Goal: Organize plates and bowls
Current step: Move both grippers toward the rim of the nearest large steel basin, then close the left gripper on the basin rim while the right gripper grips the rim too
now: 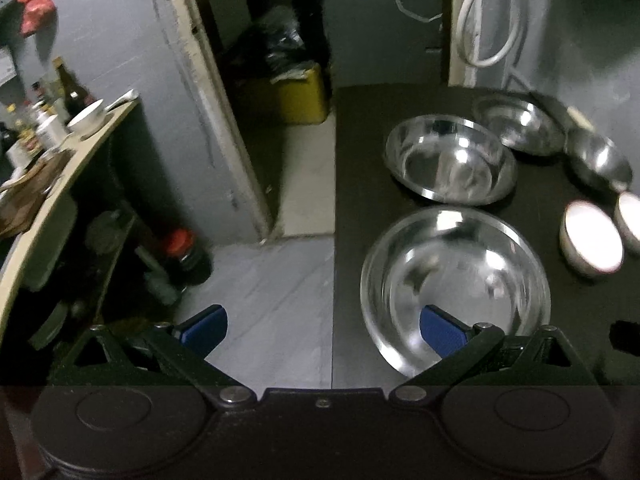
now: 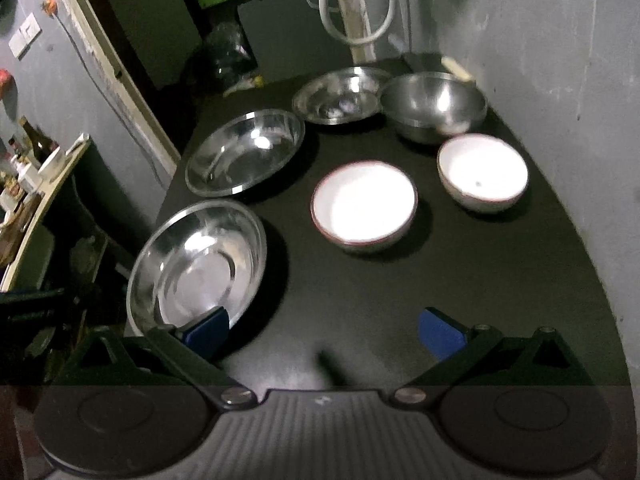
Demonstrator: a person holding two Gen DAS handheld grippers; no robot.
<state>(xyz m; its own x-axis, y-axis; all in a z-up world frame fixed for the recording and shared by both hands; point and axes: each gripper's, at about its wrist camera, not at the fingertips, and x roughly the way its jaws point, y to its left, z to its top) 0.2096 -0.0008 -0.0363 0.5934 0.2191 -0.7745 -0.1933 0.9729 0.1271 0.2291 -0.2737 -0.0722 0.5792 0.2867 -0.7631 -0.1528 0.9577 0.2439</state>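
A: How far along does the sorting look?

B: Barely begun, I'd judge. On the dark counter (image 2: 460, 280) everything lies separate, nothing stacked. In the right wrist view, a steel plate (image 2: 198, 266) sits at lower left, a second steel plate (image 2: 245, 151) above it, a third steel dish (image 2: 340, 94) at upper centre, and a deep steel bowl (image 2: 434, 106) to its right.

A: And the white ones?

B: One white bowl (image 2: 364, 204) in the middle, another white bowl (image 2: 482, 172) at centre right, near each other but apart.

A: What are the tools holding?

B: Nothing. The right gripper (image 2: 324, 332) has its fingers spread wide, the left pad overlapping the near plate's rim in the frame; contact I can't tell. The left gripper (image 1: 324, 328) is equally wide open, straddling the counter's edge, one pad over the floor, the other over the nearest plate.

A: So what remains?

B: Likely all of it: nesting plates with plates, bowls with bowls.
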